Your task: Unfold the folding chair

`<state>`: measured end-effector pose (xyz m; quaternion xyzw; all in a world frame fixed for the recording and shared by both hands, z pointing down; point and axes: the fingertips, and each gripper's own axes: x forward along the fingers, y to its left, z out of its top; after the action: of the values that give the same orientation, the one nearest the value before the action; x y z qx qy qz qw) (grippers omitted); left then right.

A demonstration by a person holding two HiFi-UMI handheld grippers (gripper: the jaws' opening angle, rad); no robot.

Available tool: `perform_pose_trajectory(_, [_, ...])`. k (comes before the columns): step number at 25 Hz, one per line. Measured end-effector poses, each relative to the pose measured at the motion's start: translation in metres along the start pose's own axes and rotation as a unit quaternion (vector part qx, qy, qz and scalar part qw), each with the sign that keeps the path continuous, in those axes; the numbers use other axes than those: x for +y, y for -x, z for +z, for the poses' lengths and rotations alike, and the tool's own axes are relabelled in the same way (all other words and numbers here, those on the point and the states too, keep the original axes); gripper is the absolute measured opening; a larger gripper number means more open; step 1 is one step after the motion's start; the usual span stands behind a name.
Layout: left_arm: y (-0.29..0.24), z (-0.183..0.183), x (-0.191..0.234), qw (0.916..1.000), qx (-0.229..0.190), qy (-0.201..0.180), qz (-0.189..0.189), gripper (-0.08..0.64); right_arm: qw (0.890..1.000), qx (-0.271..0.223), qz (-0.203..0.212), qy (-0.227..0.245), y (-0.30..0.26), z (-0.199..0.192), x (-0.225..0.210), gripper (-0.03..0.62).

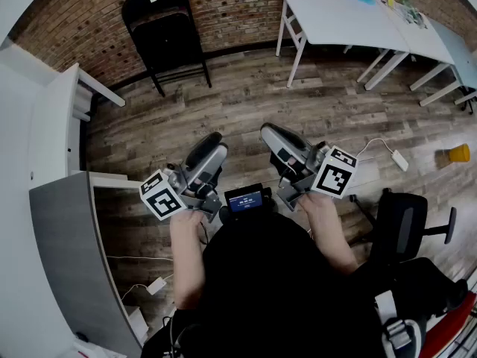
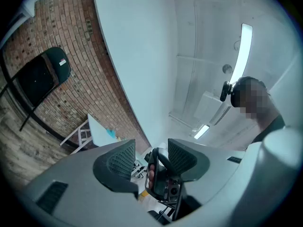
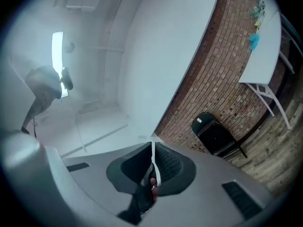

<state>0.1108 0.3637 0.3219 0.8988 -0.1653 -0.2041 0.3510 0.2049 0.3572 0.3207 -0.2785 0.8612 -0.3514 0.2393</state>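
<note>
The black folding chair [image 1: 165, 32] leans folded against the brick wall at the back left, well beyond both grippers. It also shows in the left gripper view as the chair [image 2: 40, 77] at the far left and in the right gripper view as the chair [image 3: 215, 134] by the wall. My left gripper [image 1: 212, 142] is held at waist height and pointed at the floor ahead. Its jaws [image 2: 150, 157] stand open and grip nothing; a dark hand-held device shows beyond the gap. My right gripper [image 1: 268, 131] is held beside it, shut [image 3: 153, 162] and empty.
White tables [image 1: 343, 13] stand at the back right. A white cabinet [image 1: 56, 125] and a grey panel [image 1: 67, 230] line the left side. A black office chair [image 1: 399, 226], a power adapter with its cable [image 1: 399, 159] and a yellow cup [image 1: 458, 153] are on the right.
</note>
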Motion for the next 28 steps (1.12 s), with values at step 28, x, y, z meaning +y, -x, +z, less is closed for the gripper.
perform_pose_trajectory(28, [0.015,0.005,0.012,0.9997,-0.010,0.018,-0.010,0.235,1.000,0.014,-0.025,0.008,-0.015,-0.017,-0.004,0.034])
